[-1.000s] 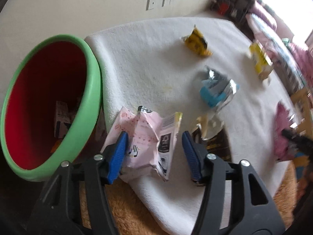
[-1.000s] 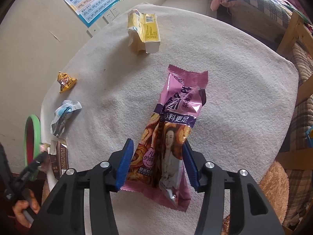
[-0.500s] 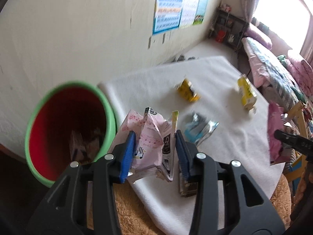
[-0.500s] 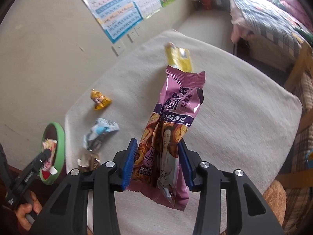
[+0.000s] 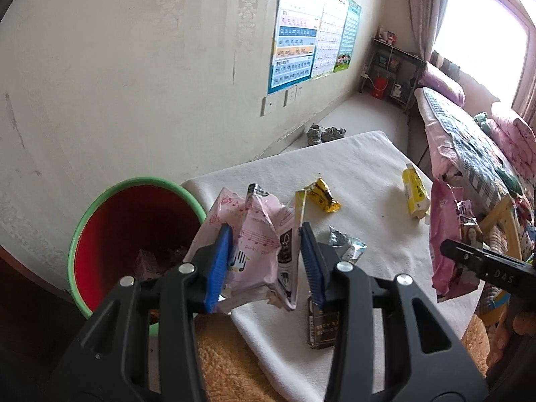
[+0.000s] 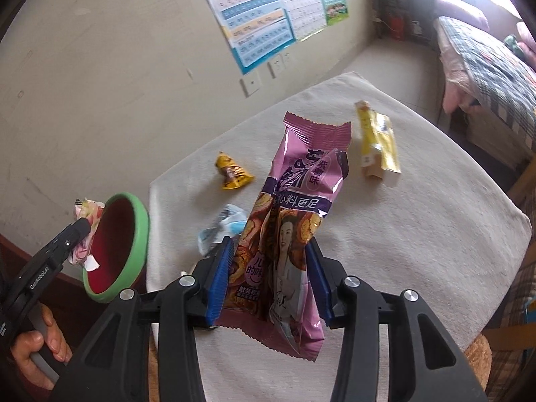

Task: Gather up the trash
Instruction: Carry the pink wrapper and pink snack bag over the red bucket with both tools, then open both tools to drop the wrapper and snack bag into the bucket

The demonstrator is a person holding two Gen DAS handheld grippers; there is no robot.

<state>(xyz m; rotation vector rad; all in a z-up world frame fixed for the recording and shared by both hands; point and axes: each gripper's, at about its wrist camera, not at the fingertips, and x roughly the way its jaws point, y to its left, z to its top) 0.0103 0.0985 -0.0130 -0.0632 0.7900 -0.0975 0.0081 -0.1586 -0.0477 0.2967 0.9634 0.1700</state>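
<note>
My left gripper (image 5: 266,261) is shut on a crumpled pale pink wrapper (image 5: 251,234) and holds it in the air beside the rim of the red bin with a green rim (image 5: 100,201). My right gripper (image 6: 269,279) is shut on a long purple snack bag (image 6: 291,221), lifted above the white-clothed table (image 6: 418,221). The purple bag also shows at the right of the left wrist view (image 5: 447,231). The bin (image 6: 142,231) and left gripper (image 6: 80,231) show at the left of the right wrist view.
On the table lie a yellow triangular wrapper (image 5: 323,196), a yellow carton (image 5: 415,192), a silver-blue crumpled wrapper (image 5: 345,244) and a dark brown packet (image 5: 323,325). The bin holds some trash (image 5: 147,264). A wall runs behind; a bed (image 5: 475,147) stands at the right.
Both grippers closed on their wrappers and lifted them off the table. The left one has risen with the pink wrapper next to the bin; the right one has raised the purple bag.
</note>
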